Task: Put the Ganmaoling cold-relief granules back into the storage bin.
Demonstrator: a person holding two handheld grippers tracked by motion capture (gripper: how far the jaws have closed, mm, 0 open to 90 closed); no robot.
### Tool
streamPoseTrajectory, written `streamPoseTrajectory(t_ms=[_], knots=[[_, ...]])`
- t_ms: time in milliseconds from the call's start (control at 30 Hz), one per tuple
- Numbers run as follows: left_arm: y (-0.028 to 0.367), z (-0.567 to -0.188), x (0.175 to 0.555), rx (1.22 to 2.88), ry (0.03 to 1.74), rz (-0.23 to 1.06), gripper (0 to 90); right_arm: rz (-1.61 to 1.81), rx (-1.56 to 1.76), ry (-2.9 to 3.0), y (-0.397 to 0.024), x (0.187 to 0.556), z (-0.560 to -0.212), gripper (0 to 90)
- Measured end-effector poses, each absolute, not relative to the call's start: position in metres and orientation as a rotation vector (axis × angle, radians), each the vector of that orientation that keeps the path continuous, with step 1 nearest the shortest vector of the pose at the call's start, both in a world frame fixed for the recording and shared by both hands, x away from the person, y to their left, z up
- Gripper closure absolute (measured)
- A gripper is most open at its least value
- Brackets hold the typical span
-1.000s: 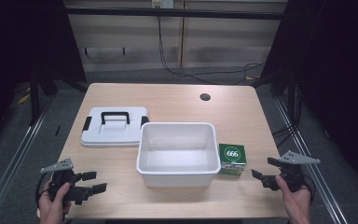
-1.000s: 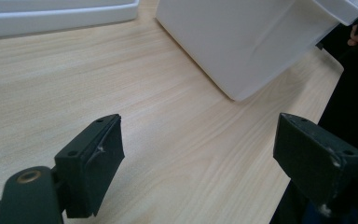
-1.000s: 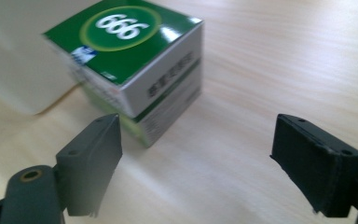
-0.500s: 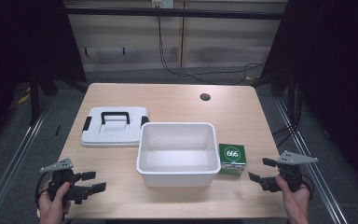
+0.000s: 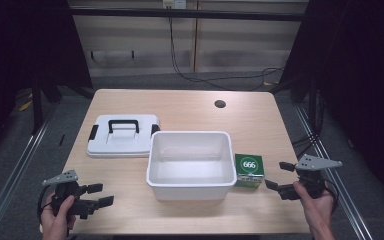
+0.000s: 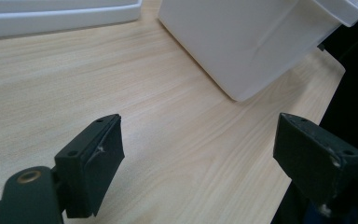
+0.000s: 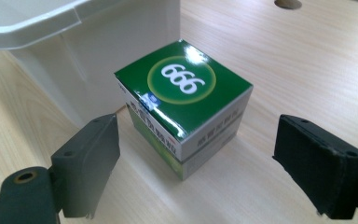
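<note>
Green "666" carton (image 7: 184,100) just right of white tub (image 5: 190,162), near bench's front-right corner | right gripper (image 7: 196,161) agape, lined up on it, likely to grasp | left gripper (image 6: 198,158) agape, idle, front-left | lid (image 5: 122,135) off, tub empty

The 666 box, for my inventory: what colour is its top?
Green with white numerals on the box; right gripper view shows it best.

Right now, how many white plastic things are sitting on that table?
2: an open tub at the table's middle, and a flat lid with a black handle just to its left. Nothing visible inside the tub.
</note>
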State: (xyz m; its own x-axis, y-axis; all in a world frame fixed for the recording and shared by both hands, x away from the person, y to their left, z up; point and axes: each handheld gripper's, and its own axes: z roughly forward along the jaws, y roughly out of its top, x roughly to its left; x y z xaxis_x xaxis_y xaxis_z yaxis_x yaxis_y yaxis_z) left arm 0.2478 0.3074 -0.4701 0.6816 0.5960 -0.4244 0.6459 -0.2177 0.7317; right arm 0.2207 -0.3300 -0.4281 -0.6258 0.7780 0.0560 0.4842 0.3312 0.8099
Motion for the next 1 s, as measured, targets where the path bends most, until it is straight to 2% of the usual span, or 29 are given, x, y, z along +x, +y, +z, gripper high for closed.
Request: streamPoseTrajectory(t_ms=[167, 467, 1000], knots=[[0.307, -0.470, 0.247, 1.890, 0.983, -0.072, 16.0, 1.271, 1.052, 2.283, -0.328, 0.224, -0.420, 13.7], [0.307, -0.469, 0.246, 1.893, 0.972, -0.069, 16.0, 1.154, 0.993, 2.425, -0.310, 0.244, -0.402, 13.7], [0.307, -0.467, 0.245, 1.889, 0.966, -0.065, 16.0, 1.062, 0.840, 2.588, -0.289, 0.269, -0.389, 13.6]])
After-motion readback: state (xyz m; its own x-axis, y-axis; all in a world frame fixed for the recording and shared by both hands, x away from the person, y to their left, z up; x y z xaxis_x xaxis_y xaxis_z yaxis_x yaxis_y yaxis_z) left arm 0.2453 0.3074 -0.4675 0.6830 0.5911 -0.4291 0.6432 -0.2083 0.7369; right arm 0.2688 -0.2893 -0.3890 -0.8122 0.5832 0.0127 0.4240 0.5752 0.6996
